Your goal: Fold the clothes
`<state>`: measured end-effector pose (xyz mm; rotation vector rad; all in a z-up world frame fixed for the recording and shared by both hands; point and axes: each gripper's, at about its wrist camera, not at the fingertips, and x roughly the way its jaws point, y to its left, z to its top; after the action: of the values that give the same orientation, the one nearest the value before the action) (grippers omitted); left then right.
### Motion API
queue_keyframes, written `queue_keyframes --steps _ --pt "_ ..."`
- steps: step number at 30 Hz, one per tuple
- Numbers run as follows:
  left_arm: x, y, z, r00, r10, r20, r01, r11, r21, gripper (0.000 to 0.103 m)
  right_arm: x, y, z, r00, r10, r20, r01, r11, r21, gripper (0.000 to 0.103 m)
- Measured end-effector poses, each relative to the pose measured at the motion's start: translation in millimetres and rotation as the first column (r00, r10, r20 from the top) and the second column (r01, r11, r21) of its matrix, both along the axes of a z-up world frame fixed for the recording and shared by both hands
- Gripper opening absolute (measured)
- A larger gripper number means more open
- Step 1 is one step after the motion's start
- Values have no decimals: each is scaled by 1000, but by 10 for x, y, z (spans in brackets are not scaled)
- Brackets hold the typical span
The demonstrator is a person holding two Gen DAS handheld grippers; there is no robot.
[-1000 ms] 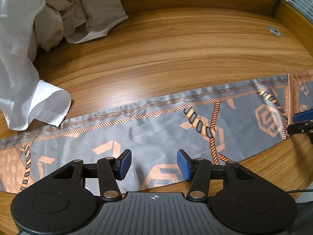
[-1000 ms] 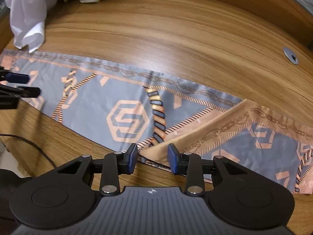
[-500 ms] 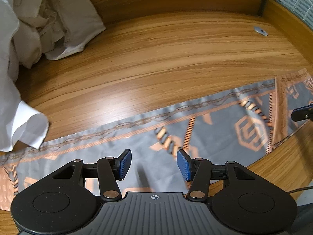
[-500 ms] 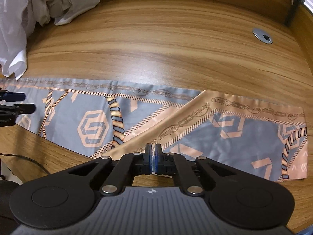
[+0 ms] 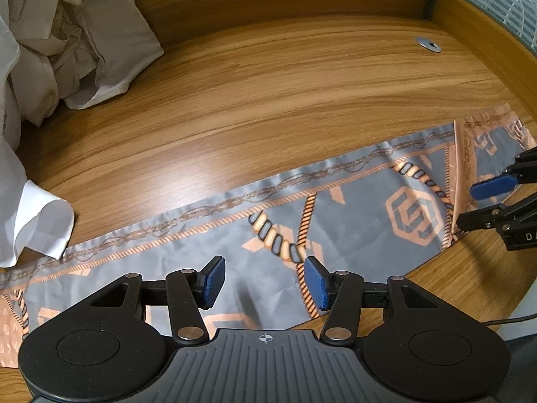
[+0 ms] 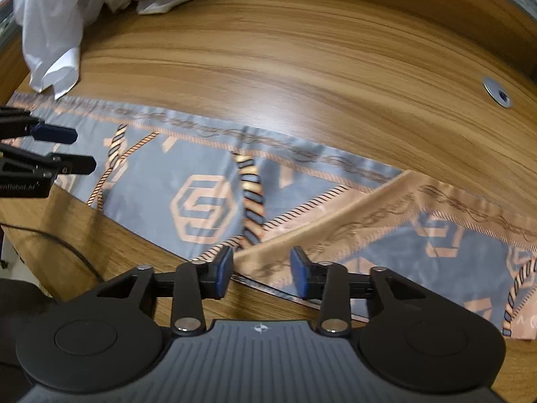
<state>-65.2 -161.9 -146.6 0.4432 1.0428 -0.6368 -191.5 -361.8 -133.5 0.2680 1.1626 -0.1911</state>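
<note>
A long grey-blue scarf (image 5: 352,221) with orange rope and hexagon prints lies in a flat band along the wooden table's near edge. In the right wrist view its right part is folded over, showing an orange diagonal flap (image 6: 339,221). My left gripper (image 5: 265,282) hovers open just above the scarf's middle, nothing between its blue pads. My right gripper (image 6: 261,275) is open over the scarf's near hem, where the flap starts. Each gripper shows in the other's view: the right gripper (image 5: 478,203) at the right edge, the left gripper (image 6: 80,149) at the left edge, both open.
A heap of white and beige clothes (image 5: 67,50) sits at the table's back left, and a white sleeve (image 6: 53,67) touches the scarf's far edge. A metal cable grommet (image 5: 428,45) is set at the back right. A black cable (image 6: 50,245) hangs below the front edge.
My right gripper, shut at the scarf's near hem half a second ago, now stands open and has let the cloth go. My left gripper stays open and has shifted slightly along the scarf.
</note>
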Motion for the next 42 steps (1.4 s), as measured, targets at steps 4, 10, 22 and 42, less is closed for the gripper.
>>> queue_keyframes --steps 4,10,22,42 --pt "23 80 -2 1000 -7 -2 7 1000 11 57 35 54 -39 1000 -11 -12 11 1000 -15 50" --pt "42 132 8 1000 -6 -4 6 1000 15 57 61 220 -111 999 2 -37 -5 997 -79 50" --pt "26 24 -2 1000 -26 1 26 1000 7 58 -87 66 -45 992 -123 1 123 990 -71 8" --pt "-260 -1043 412 975 -200 96 209 973 -99 58 -1310 -1399 1110 940 -328 99 342 895 -285 0"
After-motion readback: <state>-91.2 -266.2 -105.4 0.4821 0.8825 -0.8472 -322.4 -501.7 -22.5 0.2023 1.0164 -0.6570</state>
